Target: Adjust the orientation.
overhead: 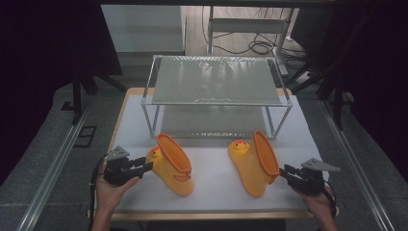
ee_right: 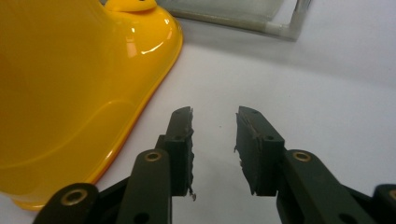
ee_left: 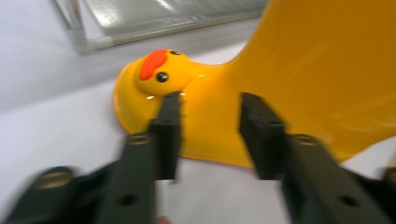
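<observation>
Two yellow rubber boots with duck faces on their toes rest on the white table. The left boot has its duck head just beyond my left gripper. That gripper's jaws stand open, their tips level with the boot's foot, and I see no pad pressing on it. The right boot fills the left of the right gripper view. My right gripper is just to its right, its jaws open over bare table with nothing between them.
A metal-framed shelf rack stands on the far half of the table behind both boots, and its lower corner lies ahead of the right gripper. The table's front edge runs close behind both hands. Metal rails flank the table.
</observation>
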The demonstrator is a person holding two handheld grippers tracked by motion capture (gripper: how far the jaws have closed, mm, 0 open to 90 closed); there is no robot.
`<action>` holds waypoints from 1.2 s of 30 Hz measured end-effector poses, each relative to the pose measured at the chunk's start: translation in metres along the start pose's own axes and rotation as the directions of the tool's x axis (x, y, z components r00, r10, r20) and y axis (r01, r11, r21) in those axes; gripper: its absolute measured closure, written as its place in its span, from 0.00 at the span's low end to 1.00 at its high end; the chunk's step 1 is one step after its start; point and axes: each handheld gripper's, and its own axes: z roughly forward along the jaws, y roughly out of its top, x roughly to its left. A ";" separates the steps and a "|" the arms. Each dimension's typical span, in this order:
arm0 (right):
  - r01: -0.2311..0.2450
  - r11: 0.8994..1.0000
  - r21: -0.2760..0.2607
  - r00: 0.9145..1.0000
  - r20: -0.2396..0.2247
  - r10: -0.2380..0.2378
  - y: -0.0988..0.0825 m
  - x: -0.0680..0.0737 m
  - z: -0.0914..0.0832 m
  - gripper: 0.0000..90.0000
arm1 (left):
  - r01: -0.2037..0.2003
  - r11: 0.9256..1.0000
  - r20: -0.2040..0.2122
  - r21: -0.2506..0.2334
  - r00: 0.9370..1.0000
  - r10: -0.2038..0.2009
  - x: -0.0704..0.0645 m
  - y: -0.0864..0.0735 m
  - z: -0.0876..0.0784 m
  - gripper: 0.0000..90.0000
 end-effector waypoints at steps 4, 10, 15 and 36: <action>-0.028 1.000 -0.003 1.000 0.008 0.028 -0.003 -0.006 0.002 0.72 | 0.018 0.999 0.097 -0.026 0.995 -0.016 -0.013 0.000 -0.007 1.00; -0.055 0.998 -0.005 0.998 0.016 0.055 -0.005 -0.011 0.004 0.71 | -0.042 0.998 0.193 -0.046 0.980 0.051 -0.046 -0.011 -0.008 1.00; -0.074 0.997 0.000 0.997 0.016 0.074 -0.005 -0.013 0.008 0.71 | -0.159 0.985 0.209 -0.061 0.963 0.168 -0.085 -0.016 0.003 1.00; -0.092 0.996 -0.002 0.996 0.017 0.092 -0.007 -0.016 0.010 0.71 | -0.221 0.968 0.166 -0.122 0.957 0.239 -0.135 -0.017 0.047 1.00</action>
